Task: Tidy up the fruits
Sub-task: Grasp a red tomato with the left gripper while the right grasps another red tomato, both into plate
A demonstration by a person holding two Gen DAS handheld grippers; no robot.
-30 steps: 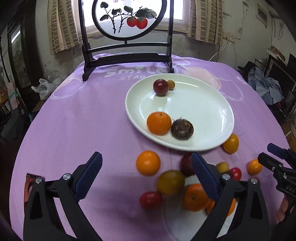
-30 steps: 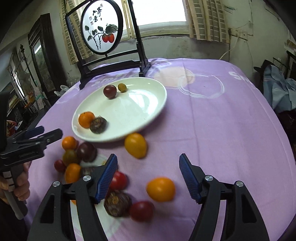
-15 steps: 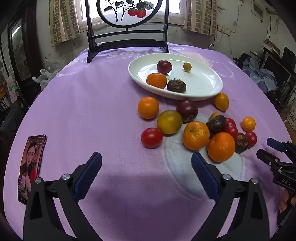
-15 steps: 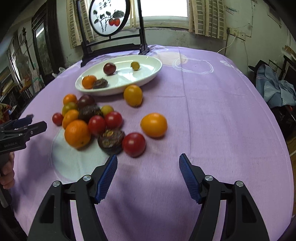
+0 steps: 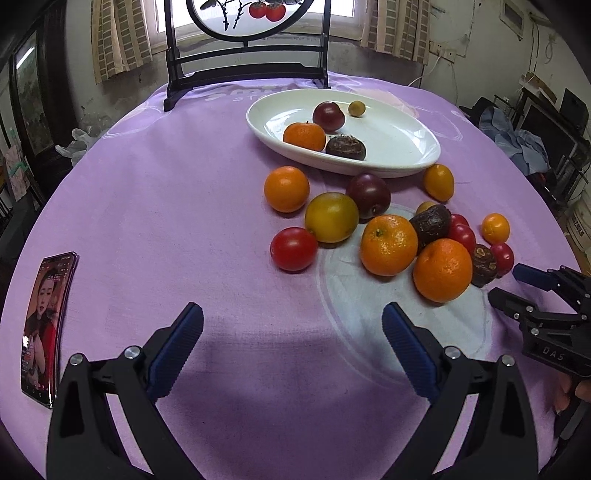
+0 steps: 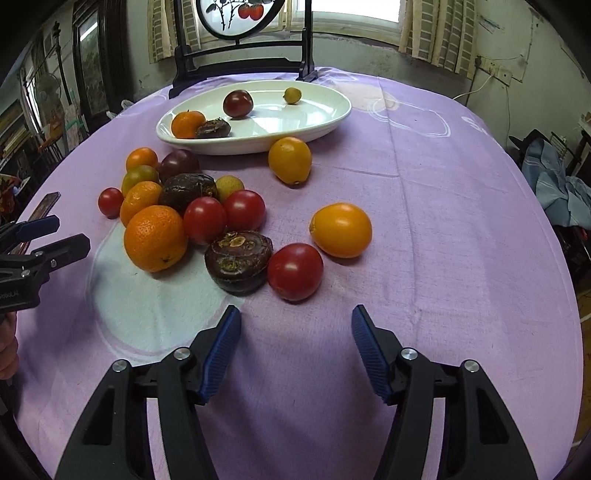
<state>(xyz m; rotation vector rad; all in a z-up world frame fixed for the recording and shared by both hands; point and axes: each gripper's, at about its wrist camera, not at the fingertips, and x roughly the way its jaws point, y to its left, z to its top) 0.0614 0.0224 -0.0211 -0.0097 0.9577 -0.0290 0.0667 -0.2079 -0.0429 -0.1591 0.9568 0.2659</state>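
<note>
Since a second ago both wrist views have pulled back from the white oval plate (image 6: 258,142): the loose fruit now lies ahead of the jaws, no longer under them. The right gripper's jaws are narrower than before.

Likely next pick: the red tomato (image 6: 294,271), nearest the right gripper (image 6: 295,345), on the purple tablecloth (image 6: 424,221) well on the near side of the plate. It looks smooth, round and soft-skinned: probably light, slippery, easy to bruise and prone to roll. Best taken across its widest middle with a gentle squeeze. It touches a dark, rough, flattened fruit (image 6: 238,260) on the side away from the right jaw, so that pad has little room there.

The right gripper's jaws are closing, with nothing between them, only cloth. The left gripper (image 5: 291,345) is spread wide and empty, also over bare cloth.

Other fruit, relative to the plate:
- Yellow-orange fruit (image 6: 340,229) just beyond the tomato, toward the plate.
- Large orange (image 6: 155,238) and two more red tomatoes (image 6: 225,216) in the cluster near the plate's left end.
- Another yellow-orange fruit (image 6: 290,159) right against the plate's near rim.
- On the plate: a small orange (image 6: 187,124), a dark rough fruit, a dark red round fruit (image 6: 238,103) and a small yellowish one (image 6: 292,95).

Hard to tell: the species of the dark fruits; the fruits at the back of the cluster overlap. A phone (image 5: 46,328) lies far from the plate, at the left edge. The painted screen (image 6: 242,18) behind the plate is cut off at the top.
</note>
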